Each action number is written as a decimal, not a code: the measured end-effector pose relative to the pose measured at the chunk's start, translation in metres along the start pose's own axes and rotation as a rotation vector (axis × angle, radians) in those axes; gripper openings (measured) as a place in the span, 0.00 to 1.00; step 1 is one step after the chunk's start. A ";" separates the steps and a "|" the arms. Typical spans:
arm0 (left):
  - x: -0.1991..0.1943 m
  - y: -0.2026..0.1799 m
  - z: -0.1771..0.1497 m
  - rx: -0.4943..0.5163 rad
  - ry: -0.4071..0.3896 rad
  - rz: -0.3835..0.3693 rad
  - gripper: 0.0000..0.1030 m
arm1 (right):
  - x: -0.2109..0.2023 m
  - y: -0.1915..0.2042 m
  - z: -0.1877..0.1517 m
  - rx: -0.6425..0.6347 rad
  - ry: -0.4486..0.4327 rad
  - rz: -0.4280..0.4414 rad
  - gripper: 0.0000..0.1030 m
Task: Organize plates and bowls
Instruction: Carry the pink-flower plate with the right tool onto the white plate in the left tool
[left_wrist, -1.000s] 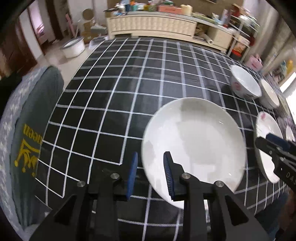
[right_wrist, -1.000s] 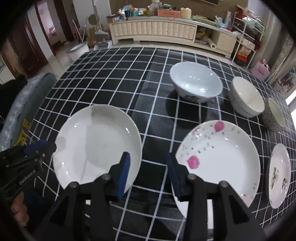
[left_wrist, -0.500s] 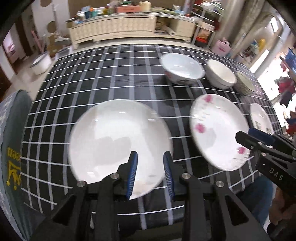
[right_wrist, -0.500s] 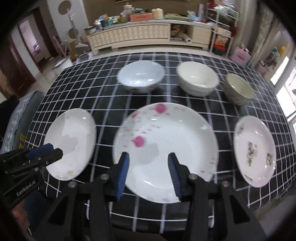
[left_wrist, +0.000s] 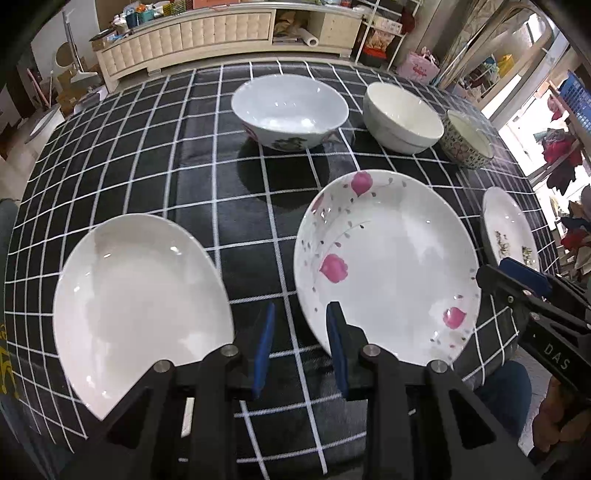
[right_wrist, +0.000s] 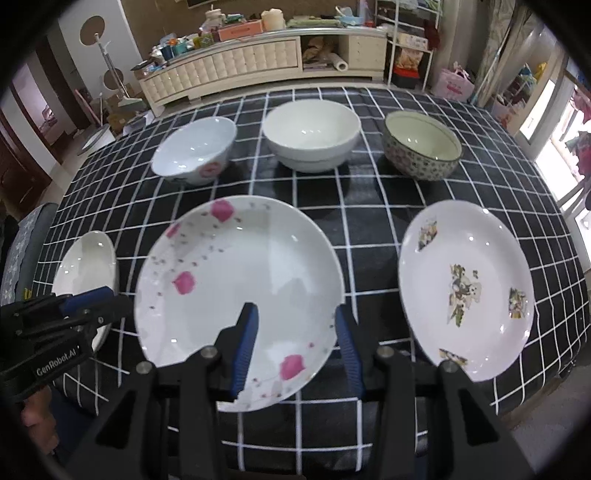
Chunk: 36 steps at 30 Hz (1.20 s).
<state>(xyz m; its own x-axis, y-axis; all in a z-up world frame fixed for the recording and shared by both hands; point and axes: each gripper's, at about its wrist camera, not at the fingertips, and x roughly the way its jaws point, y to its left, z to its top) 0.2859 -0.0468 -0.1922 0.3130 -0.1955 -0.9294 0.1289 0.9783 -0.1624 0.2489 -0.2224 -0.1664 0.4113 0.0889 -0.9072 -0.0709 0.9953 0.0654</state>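
Nearest, both grippers hovered at the bench's (right_wrist: 388, 206) front edge, fingers apart and holding nothing. The right gripper (right_wrist: 295, 343) sat directly over the near rim of the pink-flowered plate (right_wrist: 236, 280), closer to it than the left gripper (left_wrist: 299, 343), which hung between that plate and the plain plate (left_wrist: 136, 295). A third plate (right_wrist: 465, 284) lay to the right. Beyond stood three bowls (right_wrist: 312, 138) in a row

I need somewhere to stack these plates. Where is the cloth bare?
Bare cloth lies left of the blue-white bowl, behind the plain white plate. The right side is crowded: cream bowl, patterned bowl, pink-flower plate, bird-print plate.
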 end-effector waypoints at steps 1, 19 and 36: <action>0.003 -0.001 0.001 -0.001 0.008 -0.001 0.26 | 0.005 -0.003 0.000 0.002 0.010 0.002 0.46; 0.049 -0.016 0.014 0.062 0.072 0.055 0.26 | 0.051 -0.022 0.006 0.012 0.090 0.012 0.29; 0.055 -0.017 0.020 0.075 0.056 0.062 0.26 | 0.055 -0.031 0.006 0.045 0.095 0.042 0.23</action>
<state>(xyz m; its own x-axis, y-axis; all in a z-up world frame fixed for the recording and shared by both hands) 0.3195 -0.0757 -0.2341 0.2695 -0.1287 -0.9544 0.1816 0.9800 -0.0809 0.2795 -0.2486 -0.2154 0.3207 0.1290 -0.9384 -0.0446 0.9916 0.1211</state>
